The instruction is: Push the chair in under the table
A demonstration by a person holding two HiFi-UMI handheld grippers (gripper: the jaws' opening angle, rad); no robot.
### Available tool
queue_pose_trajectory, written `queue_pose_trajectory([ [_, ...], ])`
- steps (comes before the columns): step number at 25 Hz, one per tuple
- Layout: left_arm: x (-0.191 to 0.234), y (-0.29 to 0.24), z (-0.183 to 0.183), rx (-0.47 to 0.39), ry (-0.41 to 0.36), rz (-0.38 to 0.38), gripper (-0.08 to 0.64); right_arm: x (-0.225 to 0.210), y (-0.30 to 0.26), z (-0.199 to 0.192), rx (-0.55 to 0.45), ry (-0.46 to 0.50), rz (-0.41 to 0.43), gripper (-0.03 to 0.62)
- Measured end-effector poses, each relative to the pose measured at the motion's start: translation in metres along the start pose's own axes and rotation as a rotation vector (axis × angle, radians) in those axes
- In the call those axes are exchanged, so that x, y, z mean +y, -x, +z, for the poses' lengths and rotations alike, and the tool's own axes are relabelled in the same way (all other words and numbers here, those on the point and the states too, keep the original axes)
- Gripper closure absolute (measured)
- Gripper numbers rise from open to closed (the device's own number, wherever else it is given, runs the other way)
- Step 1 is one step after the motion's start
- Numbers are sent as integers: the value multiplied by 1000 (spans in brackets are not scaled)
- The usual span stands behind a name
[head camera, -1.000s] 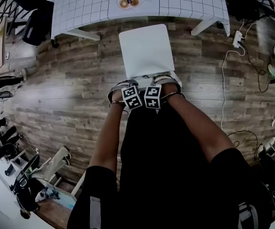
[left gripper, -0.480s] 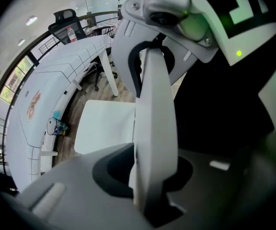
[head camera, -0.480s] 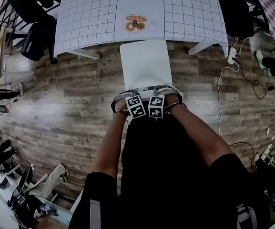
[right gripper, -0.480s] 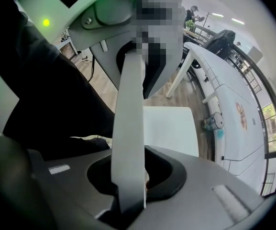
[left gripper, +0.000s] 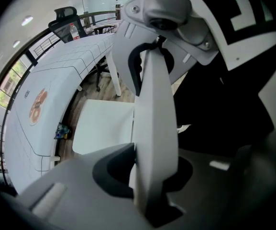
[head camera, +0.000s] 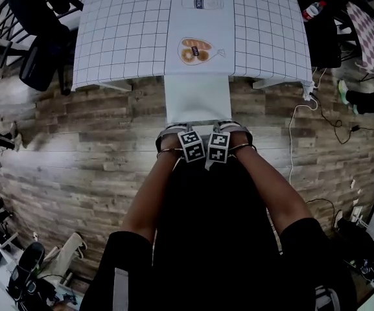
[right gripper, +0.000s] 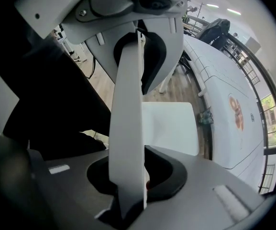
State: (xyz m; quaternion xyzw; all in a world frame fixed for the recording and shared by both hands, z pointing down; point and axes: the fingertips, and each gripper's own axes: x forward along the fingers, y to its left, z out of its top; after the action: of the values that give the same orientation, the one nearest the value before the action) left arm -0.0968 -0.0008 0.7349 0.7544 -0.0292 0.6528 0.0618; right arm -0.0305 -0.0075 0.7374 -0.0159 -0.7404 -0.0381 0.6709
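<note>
With the left gripper (head camera: pixel 174 133) and right gripper (head camera: pixel 235 132) each clamped on the backrest (left gripper: pixel 154 119) of the white chair (head camera: pixel 198 99), whose seat just met the counter (head camera: pixel 135 31) edge, I judged an even, straight, two-handed push best.

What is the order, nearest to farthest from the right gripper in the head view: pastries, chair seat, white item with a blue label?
From the right gripper:
1. chair seat, just ahead of it.
2. pastries, on the near part of the table.
3. white item with a blue label, on the table's far part.
</note>
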Motion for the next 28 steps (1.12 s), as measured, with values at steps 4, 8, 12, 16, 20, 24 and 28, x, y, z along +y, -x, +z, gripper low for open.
queue_pose_trajectory([
  [4,25,4,-6,-1,-25,1,469,-24,-1,6,19,-21,-20,512],
  [8,34,5,-11,-1,-31,-7,469,-33,-2,10,30,-39,-17,514],
  [12,46,5,-13,3,-39,-5,468,-44,-4,12,37,-66,-23,514],
  [16,56,5,-13,-1,-37,-11,468,-53,-4,12,41,-79,-17,512],
  [20,66,7,-10,-5,-30,-26,467,-64,-3,11,40,-73,-14,514],
  [24,84,10,-10,-3,-31,-27,466,-82,-2,13,35,-70,-13,514],
  [28,102,11,-11,-1,-32,-30,466,-100,-2,14,32,-71,-9,514],
])
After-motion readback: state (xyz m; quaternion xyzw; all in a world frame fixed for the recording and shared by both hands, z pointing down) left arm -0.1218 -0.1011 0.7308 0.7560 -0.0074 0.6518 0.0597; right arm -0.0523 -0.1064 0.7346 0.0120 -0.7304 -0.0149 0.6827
